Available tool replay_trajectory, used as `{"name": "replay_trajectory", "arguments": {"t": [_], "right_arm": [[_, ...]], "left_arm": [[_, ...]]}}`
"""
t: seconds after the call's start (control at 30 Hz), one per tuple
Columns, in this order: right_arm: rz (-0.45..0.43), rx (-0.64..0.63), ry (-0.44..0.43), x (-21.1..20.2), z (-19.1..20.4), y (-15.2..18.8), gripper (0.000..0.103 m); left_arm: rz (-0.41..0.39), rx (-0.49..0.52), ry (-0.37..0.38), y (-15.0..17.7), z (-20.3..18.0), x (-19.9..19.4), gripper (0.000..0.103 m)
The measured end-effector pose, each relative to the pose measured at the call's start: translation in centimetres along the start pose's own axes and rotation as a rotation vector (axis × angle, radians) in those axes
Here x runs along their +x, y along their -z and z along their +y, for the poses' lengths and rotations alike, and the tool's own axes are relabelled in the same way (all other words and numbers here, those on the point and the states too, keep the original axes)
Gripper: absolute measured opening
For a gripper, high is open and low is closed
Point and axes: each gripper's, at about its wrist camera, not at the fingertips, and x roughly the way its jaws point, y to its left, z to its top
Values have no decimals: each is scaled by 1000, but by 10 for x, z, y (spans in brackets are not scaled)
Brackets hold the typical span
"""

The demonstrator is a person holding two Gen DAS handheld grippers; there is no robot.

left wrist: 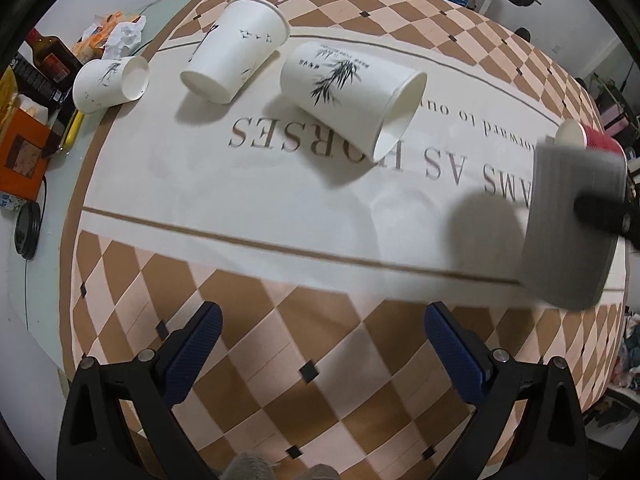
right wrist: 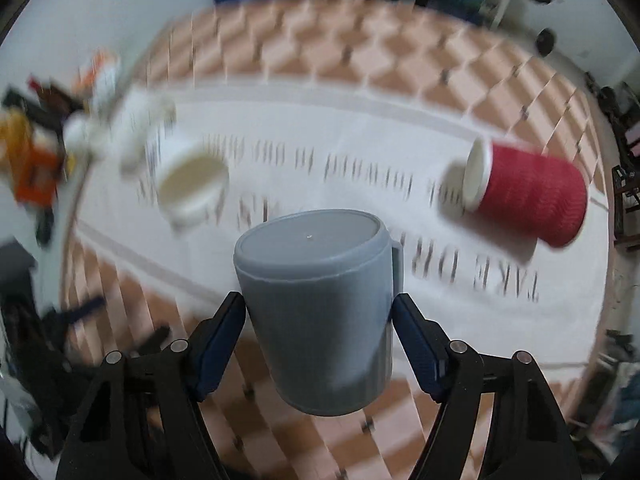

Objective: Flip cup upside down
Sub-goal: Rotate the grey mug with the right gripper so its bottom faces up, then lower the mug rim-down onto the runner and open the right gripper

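My right gripper is shut on a grey plastic cup, held above the table with its closed base towards the camera; the view is motion-blurred. The same grey cup shows at the right of the left wrist view, above the cloth. My left gripper is open and empty over the checkered near part of the tablecloth. A red ribbed paper cup lies on its side at the right, partly hidden behind the grey cup in the left wrist view.
Three white paper cups lie on their sides on the cloth: one in the middle, one behind it, one at the left edge. Boxes, a bottle and crumpled paper crowd the table's left side.
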Motion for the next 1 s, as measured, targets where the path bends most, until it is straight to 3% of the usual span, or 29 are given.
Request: {"name": "replay_trajectory", "arguments": {"t": [0.2, 0.37, 0.53, 0.73, 1.0], "right_arm": [[-307, 29, 26, -2, -12, -17, 77], [-414, 9, 36, 13, -15, 2, 77], [-426, -16, 23, 19, -19, 28, 77], [-355, 16, 41, 22, -22, 51, 77], [-340, 109, 177, -38, -23, 91, 100]], "left_arm": [[4, -22, -18, -15, -9, 7, 103], [5, -27, -32, -16, -18, 11, 103], [0, -5, -44, -7, -26, 11, 103], [-15, 28, -60, 6, -31, 3, 103], [-114, 79, -62, 34, -33, -66, 103]]}}
